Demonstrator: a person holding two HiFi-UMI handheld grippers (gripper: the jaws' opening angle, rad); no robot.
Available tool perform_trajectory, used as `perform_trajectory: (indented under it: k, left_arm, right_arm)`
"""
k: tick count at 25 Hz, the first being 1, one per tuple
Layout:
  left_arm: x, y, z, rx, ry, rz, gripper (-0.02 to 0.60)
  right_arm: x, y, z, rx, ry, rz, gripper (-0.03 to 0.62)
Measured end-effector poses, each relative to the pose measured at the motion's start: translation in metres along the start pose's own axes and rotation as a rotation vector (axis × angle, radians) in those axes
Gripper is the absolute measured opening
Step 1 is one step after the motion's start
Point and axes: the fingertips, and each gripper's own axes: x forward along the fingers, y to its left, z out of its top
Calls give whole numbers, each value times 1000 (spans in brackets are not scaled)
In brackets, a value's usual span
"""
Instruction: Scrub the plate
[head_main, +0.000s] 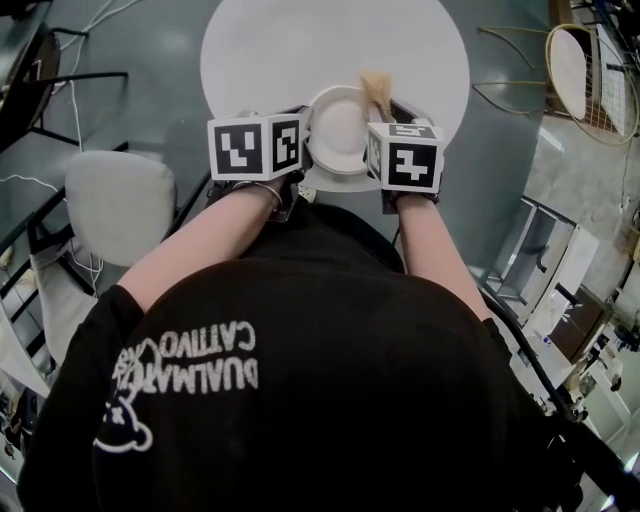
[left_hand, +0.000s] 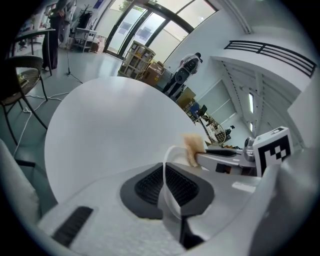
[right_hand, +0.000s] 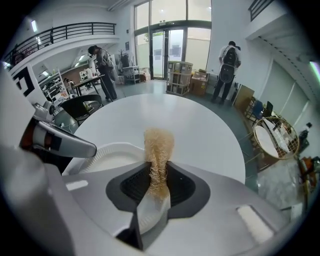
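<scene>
A white plate (head_main: 338, 130) rests at the near edge of the round white table (head_main: 260, 50). My left gripper (head_main: 304, 140) is shut on the plate's left rim, which shows as a thin white edge (left_hand: 169, 159) between the dark pads of the left gripper (left_hand: 165, 184). My right gripper (head_main: 386, 118) is shut on a tan fibrous scrubber (head_main: 378, 90), which sticks out over the plate's right side. In the right gripper view the scrubber (right_hand: 158, 149) stands up between the pads of the right gripper (right_hand: 157, 186), with the plate (right_hand: 112, 156) just left of it.
A grey padded chair seat (head_main: 120, 205) stands left of me and a dark chair (head_main: 40, 80) farther back. A wire-framed round side table (head_main: 580, 70) is at the far right. People stand far off near the glass doors (right_hand: 229, 60).
</scene>
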Motion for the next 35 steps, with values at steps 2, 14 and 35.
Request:
perform_trajectory:
  k: [2, 14, 35]
  left_arm:
    - [0, -1, -1, -8, -7, -1, 17]
    - [0, -10, -1, -89, -56, -32, 17]
    - [-1, -3, -15, -132, -27, -23, 12]
  right_arm:
    - [-3, -8, -3, 27, -3, -17, 95]
    - [-25, -32, -6, 122, -30, -35, 95]
    - [-7, 90, -23, -52, 132, 328, 109]
